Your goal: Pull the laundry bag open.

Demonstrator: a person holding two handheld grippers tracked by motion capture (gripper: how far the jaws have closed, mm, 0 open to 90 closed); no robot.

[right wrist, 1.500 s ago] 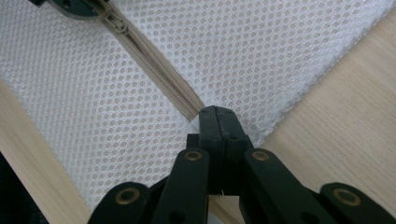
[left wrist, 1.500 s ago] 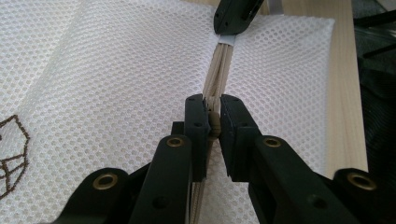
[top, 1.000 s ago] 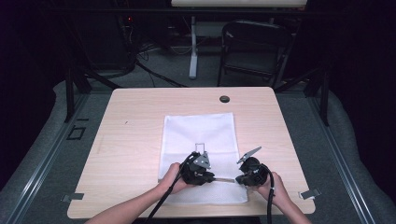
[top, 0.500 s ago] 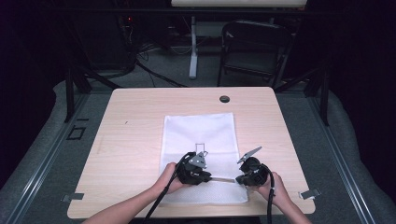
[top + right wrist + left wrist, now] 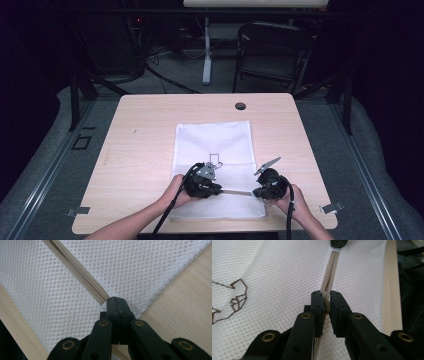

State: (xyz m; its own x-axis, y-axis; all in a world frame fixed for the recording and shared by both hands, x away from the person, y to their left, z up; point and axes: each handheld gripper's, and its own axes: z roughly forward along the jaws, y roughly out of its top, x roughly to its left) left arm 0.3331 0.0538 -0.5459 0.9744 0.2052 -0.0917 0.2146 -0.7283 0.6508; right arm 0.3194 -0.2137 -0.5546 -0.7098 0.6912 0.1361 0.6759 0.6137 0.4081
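a light wooden table (image 5: 150, 150) carries a white mesh bag (image 5: 215, 145), lying flat near its front edge, a small dark outline drawing on its face. a beige zipper (image 5: 235, 192) runs across the bag's near end between the two hands. the left gripper (image 5: 325, 302) has its jaws pinched narrow on the zipper's pull tab (image 5: 326, 307). the right gripper (image 5: 117, 301) has its jaws pressed together on the bag's fabric at the zipper's end, near the bag's corner
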